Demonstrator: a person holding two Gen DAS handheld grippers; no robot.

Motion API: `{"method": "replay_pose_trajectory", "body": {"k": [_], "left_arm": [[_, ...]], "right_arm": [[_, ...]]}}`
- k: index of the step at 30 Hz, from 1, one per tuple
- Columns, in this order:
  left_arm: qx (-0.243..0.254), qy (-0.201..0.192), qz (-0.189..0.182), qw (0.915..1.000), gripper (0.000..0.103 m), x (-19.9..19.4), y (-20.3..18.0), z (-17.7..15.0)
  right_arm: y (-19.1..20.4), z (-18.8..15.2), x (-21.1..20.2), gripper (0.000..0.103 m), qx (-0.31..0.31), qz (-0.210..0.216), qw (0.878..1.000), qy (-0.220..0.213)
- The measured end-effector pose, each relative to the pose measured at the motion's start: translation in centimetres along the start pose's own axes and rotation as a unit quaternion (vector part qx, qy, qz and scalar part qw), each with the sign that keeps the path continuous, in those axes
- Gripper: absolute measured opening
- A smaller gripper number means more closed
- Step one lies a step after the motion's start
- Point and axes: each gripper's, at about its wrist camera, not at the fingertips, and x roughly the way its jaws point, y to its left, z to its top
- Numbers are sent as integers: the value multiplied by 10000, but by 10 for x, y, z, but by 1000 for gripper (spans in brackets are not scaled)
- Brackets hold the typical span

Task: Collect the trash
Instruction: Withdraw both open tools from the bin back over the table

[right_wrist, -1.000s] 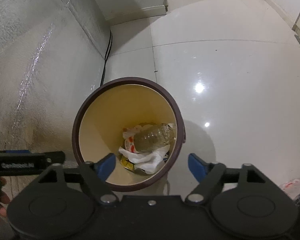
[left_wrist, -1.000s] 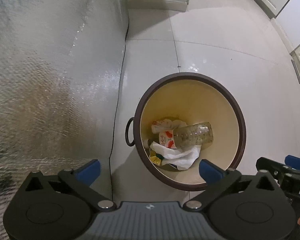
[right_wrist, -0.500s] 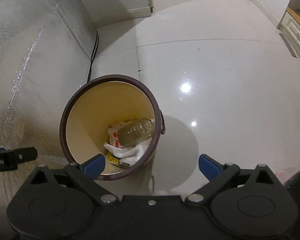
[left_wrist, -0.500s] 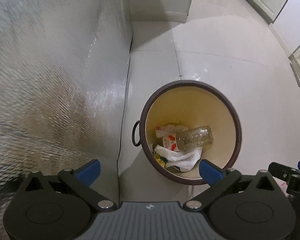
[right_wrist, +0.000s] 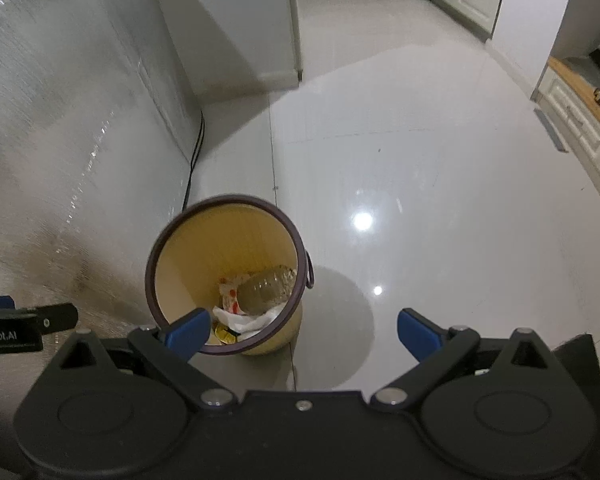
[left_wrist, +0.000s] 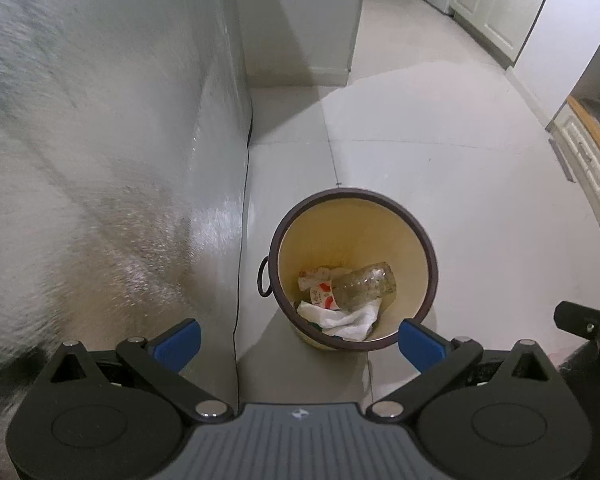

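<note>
**Bin beside the wall, trash inside**

I am looking down at the bin (left_wrist: 431,268) standing on the floor (left_wrist: 480,184), just right of the wall (left_wrist: 100,140). A bottle (left_wrist: 366,286) is lying inside it on crumpled paper (left_wrist: 348,318) and wrappers (left_wrist: 320,292). Cabinets (left_wrist: 588,160) are standing far right.

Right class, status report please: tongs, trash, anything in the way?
Both tongs, left and right, open, empty. Bottle, tissue and wrappers in bin. Nothing in the way.
</note>
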Motion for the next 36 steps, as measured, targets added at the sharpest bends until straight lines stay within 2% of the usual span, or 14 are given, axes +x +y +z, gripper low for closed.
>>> {"method": "replay_pose_trajectory", "body": {"k": [9, 15, 24, 36], "left_arm": [[62, -619, -176, 9979, 103, -73, -6, -14], [144, -1216, -373, 9918, 103, -136, -13, -22], [350, -2001, -500, 9779, 103, -215, -23, -40], [437, -2967, -494, 9527, 103, -316, -18, -75]], "right_arm": [[-4, -13, -71, 103, 29, -206, 9982, -557], [-8, -23, -127, 103, 66, -190, 9942, -1056], [-9, -41, -201, 103, 63, -140, 9845, -1748], [2, -63, -299, 103, 112, 140, 9610, -2760]]}}
